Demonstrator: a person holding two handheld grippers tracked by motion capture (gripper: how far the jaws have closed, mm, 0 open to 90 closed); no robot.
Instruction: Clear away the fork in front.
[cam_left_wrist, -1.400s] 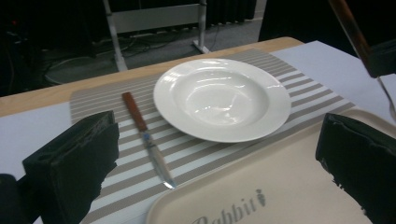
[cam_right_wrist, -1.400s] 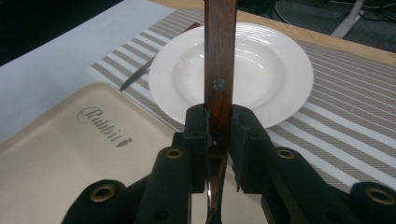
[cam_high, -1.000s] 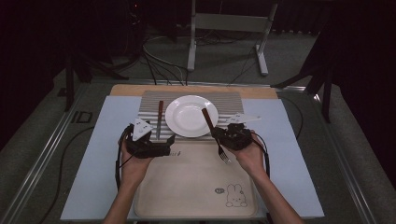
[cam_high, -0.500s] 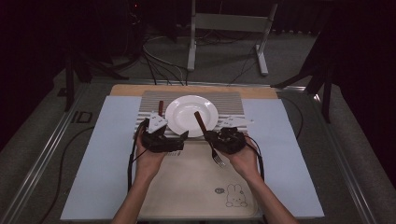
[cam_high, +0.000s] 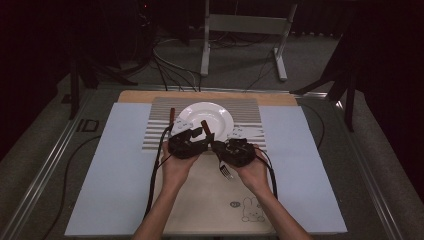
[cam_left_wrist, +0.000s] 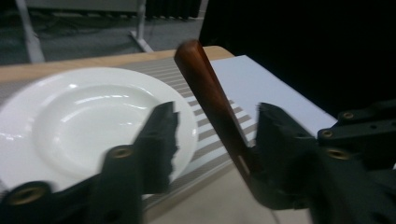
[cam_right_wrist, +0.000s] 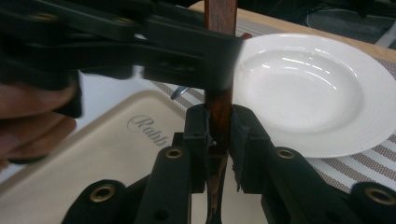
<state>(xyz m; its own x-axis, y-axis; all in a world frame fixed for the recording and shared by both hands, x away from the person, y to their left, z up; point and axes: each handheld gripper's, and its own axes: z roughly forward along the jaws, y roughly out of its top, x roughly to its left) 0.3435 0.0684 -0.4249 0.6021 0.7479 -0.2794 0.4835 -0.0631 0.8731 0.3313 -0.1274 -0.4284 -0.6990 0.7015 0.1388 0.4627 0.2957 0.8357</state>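
Where the two hands meet just short of the round white ceramic plate (cam_high: 205, 116), the items stand as follows.

Right claw (cam_right_wrist: 217, 128): closed tight on the brown wooden handle of a metal fork (cam_high: 215, 149). In the high view the handle slants up toward the plate and the tines point down toward the person, over the beige tray mat printed with a rabbit (cam_high: 220, 205).

Left claw (cam_left_wrist: 212, 135): jaws set wide, one to each side of the same fork handle; the handle lies against the farther jaw, and nothing is gripped yet. The right gripper view shows this claw crossing the handle above the right claw's hold.

Second brown-handled utensil (cam_high: 171, 116): lies on the grey striped placemat (cam_high: 250, 125) just left of the plate; its type is too small to tell.

Plate: empty, on the striped placemat, which rests on the pale blue sheet (cam_high: 115, 165) covering the table.

Step in hand, as judged: a pass of the fork from right claw to left, or a two-handed regrip. Fork is airborne, not yet laid anywhere.

Next move calls for: the left claw to close squarely on the handle before the right lets go; the slanted handle may pivot if pinched off-centre.
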